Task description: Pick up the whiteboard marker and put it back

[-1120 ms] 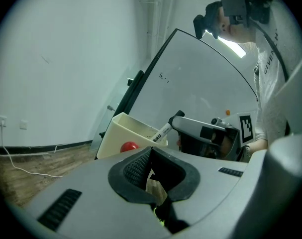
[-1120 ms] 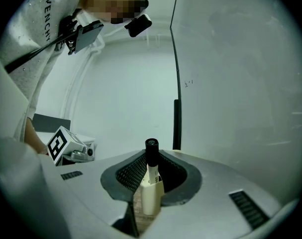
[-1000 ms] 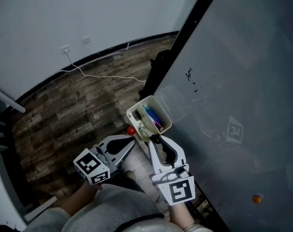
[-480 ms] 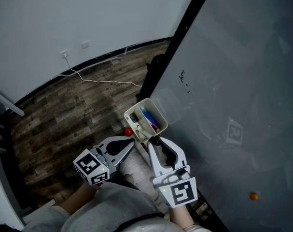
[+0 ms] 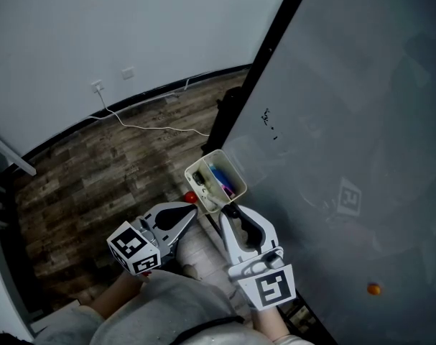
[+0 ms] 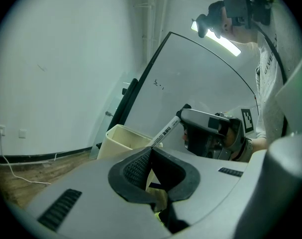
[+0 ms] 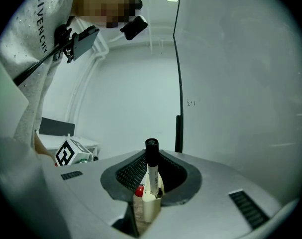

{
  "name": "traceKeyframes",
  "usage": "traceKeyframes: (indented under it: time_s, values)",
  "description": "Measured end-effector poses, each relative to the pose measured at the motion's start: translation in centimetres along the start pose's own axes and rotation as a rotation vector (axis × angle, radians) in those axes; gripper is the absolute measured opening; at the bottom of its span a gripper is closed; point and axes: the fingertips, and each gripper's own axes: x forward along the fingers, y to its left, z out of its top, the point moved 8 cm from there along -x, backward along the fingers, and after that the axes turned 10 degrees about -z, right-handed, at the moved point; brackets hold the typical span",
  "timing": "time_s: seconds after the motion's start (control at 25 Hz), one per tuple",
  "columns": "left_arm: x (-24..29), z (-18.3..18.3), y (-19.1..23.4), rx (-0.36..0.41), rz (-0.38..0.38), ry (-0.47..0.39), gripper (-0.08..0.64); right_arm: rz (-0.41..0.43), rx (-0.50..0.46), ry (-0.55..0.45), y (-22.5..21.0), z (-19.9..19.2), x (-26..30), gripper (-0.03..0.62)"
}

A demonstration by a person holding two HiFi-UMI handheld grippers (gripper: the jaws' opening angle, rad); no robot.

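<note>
Your right gripper's (image 7: 151,158) fingers (image 7: 131,171) are closed on the whiteboard marker (image 7: 152,176). They pinch it near its black-capped end, which stands above the fingertips. The white barrel slants down from there to the cream holder (image 5: 200,165), and its lower end seems to sit just inside the rim, though that part is poorly seen. Your left gripper (image 6: 151,151) hangs just beside the holder with its fingers (image 6: 136,168) pressed together and nothing between them. Something small and red (image 5: 192,198) lies by the holder. The whiteboard (image 5: 347,121) rises to the right.
</note>
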Motion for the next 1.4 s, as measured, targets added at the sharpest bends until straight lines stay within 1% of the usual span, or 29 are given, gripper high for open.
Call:
traceKeyframes:
  time_s: [0.4, 0.6, 0.92, 1.12, 1.24, 1.4]
  values:
    - [-0.7, 0.3, -0.2, 0.011, 0.003, -0.011, 0.015, 0.005, 0.015, -0.014, 0.1, 1.2, -0.4, 0.078]
    - [-0.9, 0.6, -0.4, 0.004, 0.008, -0.007, 0.015, 0.005, 0.020, -0.022, 0.2, 1.8, -0.5, 0.078]
    - [-1.5, 0.4, -0.5, 0.004, 0.016, -0.005, 0.015, -0.003, 0.009, -0.027, 0.2, 2.6, -0.8, 0.078]
    - [-1.8, 0.0, -0.6, 0.004, 0.014, -0.006, 0.015, 0.021, 0.001, -0.031, 0.5, 3.4, -1.2, 0.078]
    - [-1.9, -0.3, -0.6, 0.012, 0.014, -0.009, 0.015, -0.002, 0.002, -0.043, 0.4, 3.8, -1.4, 0.078]
    - [-1.8, -0.1, -0.8, 0.009, 0.022, -0.012, 0.015, 0.017, -0.002, -0.048, 0.5, 4.2, -1.6, 0.078]
